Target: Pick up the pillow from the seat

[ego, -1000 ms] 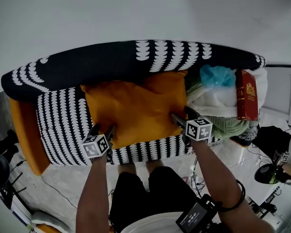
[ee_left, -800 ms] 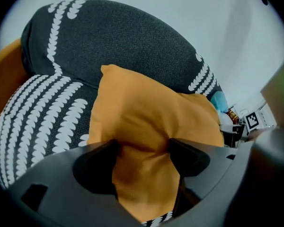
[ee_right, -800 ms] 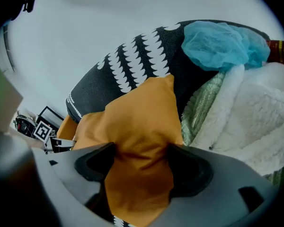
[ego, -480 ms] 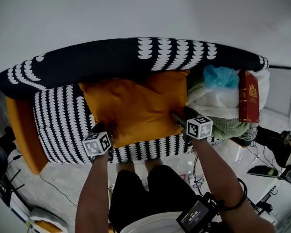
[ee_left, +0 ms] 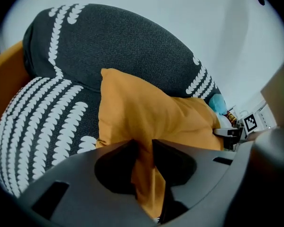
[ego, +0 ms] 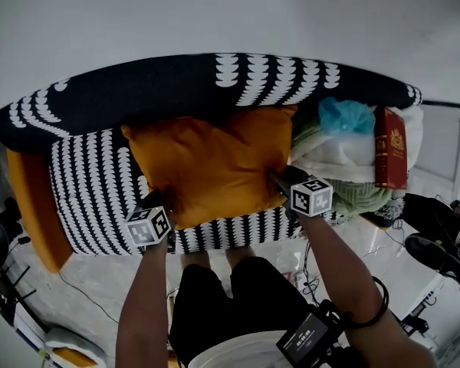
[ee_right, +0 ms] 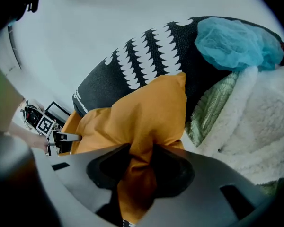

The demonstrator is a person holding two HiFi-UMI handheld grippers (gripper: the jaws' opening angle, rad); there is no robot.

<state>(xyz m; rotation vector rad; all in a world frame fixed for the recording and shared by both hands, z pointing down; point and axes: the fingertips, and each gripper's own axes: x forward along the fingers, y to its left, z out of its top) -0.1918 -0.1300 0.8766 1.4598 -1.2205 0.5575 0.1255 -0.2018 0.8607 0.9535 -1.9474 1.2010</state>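
Observation:
An orange pillow (ego: 211,167) lies on the black-and-white patterned seat (ego: 92,198) of a sofa. My left gripper (ego: 162,205) is at the pillow's front left corner, and its jaws have just been closing; they now pinch a fold of the orange pillow (ee_left: 146,122). At the front right corner my right gripper (ego: 280,184) has likewise just been closing, and the orange pillow (ee_right: 146,112) is bunched between its pads. Each gripper shows in the other's view, at the far edge of the pillow.
The sofa's dark backrest (ego: 176,90) curves behind the pillow. On the right of the seat lie a white fleece (ego: 330,159), a green knitted cloth (ego: 360,198), a blue bag (ego: 345,117) and a red book (ego: 389,148). An orange armrest (ego: 31,213) is at the left. Cables lie on the floor.
Both grippers' jaws have closed onto the pillow's front corners, pinching its fabric. The hands have barely moved.

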